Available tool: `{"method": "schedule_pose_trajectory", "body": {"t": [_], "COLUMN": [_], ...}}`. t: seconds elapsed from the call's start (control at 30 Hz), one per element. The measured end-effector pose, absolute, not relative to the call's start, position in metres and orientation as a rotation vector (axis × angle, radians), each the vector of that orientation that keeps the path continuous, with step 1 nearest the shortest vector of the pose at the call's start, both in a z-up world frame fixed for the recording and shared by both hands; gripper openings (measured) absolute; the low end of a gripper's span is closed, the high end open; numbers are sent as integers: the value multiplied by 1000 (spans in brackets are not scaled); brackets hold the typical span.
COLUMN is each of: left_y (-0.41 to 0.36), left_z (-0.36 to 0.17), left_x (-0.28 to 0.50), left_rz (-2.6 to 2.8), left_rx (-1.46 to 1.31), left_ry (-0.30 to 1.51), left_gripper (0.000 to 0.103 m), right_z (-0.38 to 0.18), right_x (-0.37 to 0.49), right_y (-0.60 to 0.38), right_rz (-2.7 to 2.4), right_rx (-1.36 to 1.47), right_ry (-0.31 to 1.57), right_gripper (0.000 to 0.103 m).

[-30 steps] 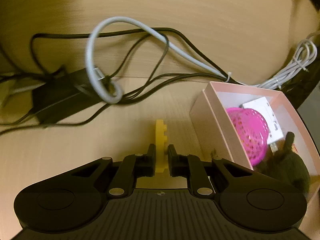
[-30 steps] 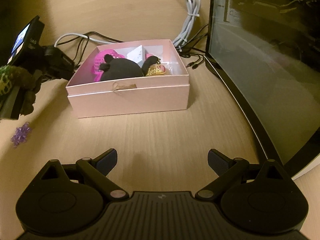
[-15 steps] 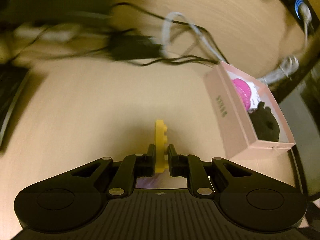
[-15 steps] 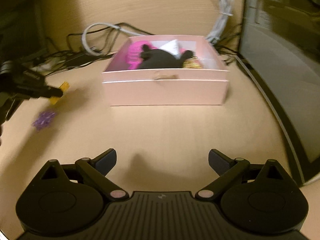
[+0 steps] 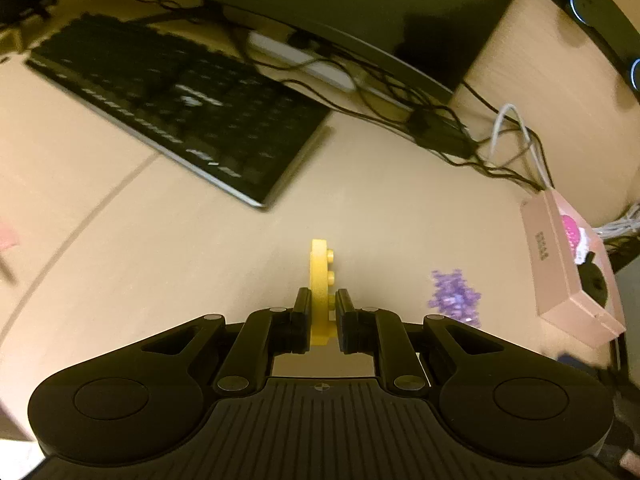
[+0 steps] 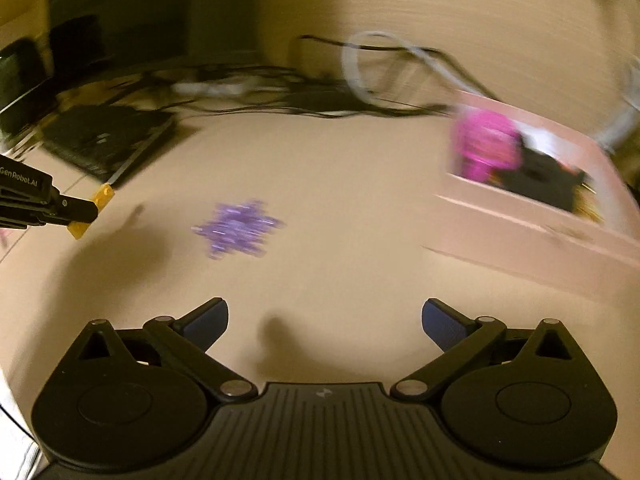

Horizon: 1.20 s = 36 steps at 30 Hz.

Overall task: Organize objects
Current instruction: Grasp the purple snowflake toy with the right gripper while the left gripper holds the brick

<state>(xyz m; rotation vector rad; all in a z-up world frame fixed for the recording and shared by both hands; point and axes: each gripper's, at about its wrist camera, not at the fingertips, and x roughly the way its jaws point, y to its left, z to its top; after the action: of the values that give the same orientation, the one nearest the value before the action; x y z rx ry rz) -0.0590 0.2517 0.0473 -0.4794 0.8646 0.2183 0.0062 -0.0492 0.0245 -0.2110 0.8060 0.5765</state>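
Here the left hand-held gripper [image 5: 323,322] clamps the yellow brick [image 5: 320,280] — right hand-held gripper [image 6: 325,320] gapes empty.

The tabletop [image 5: 400,208] is pale beige with a faint wood grain. The studded block [image 5: 321,280] is bright yellow; the left claw [image 5: 323,322] is matte black. The spiky cluster [image 6: 238,227] is translucent purple. The box [image 5: 560,272] is pale pink, holding something magenta and something black. The keyboard [image 5: 180,108] is black. The right claw [image 6: 325,322] has dark blue pads.
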Motion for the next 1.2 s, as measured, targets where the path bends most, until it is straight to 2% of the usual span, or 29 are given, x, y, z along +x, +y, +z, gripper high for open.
{"method": "schedule_pose_trajectory", "body": {"t": [0.3,0.37,0.43,0.47,0.53,0.57,0.63,0.7,1.07,1.1,1.2], "left_y": [267,267,266,265,262,260,254,246,177,174,160], "left_z": [62,63,63,63,63,62,62,61,55,55,51], "left_x": [-97,-101,-102,-101,-99,-98,-93,-87,-46,-43,-38], "left_rz": [271,269,263,259,245,238,212,181,-28,-41,-78], "left_rx": [-486,-495,-497,-497,-492,-488,-478,-466,-393,-391,-383], "left_ry": [833,829,831,833,840,842,849,856,895,899,913], "left_gripper": [15,15,15,15,15,15,15,15,15,15,15], "right_z": [14,13,10,9,10,12,14,14,18,17,16], "right_x": [36,40,47,49,52,53,52,46,8,6,6], "right_y": [20,25,31,33,34,32,25,15,-73,-80,-104], "right_rz": [649,655,652,640,624,628,639,649,554,528,445], "right_rx": [-204,-201,-210,-216,-233,-233,-227,-238,-331,-345,-345], "right_ry": [827,819,818,813,796,799,808,810,771,760,752], "right_gripper": [102,97,79,75,54,52,38,33,33,34,49]}}
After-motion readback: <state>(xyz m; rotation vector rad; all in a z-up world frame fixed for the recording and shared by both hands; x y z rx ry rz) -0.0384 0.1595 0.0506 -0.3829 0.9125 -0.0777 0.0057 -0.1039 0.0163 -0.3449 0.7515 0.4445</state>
